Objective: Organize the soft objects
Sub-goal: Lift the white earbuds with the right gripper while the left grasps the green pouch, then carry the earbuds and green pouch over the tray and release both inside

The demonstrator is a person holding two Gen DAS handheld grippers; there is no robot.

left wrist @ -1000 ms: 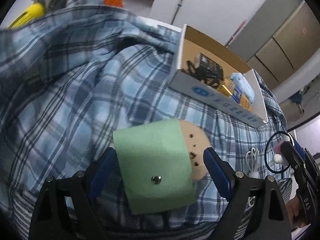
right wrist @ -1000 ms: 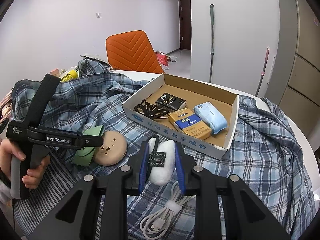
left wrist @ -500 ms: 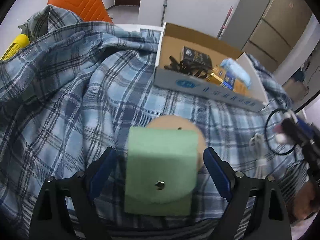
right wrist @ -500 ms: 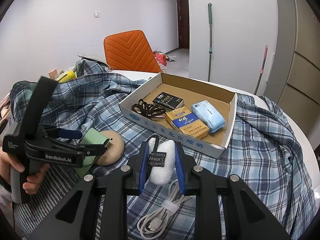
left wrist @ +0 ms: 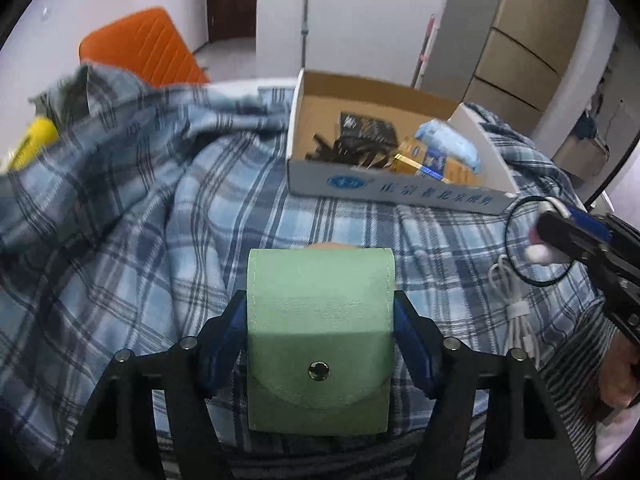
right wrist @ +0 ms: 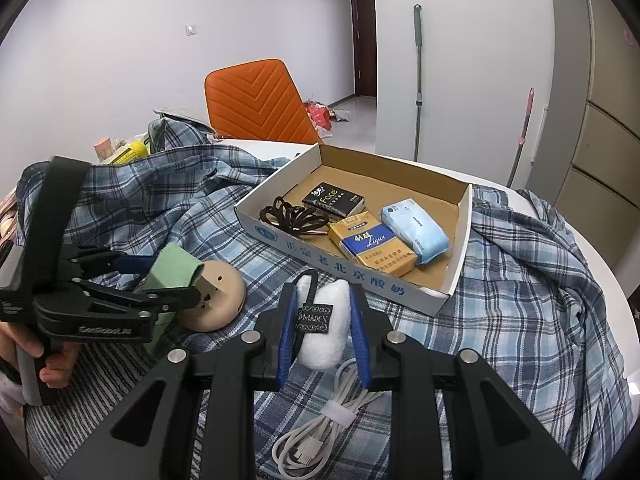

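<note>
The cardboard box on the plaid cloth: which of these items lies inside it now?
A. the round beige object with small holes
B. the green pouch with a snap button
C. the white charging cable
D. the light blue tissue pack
D: the light blue tissue pack lies in the cardboard box; the green pouch, white charging cable and round beige object are outside on the plaid cloth.

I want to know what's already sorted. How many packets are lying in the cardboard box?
3 in the cardboard box: a black packet at the back, a gold-and-blue packet in front, a light blue tissue pack to its right. Beside them lie black hair ties.
</note>
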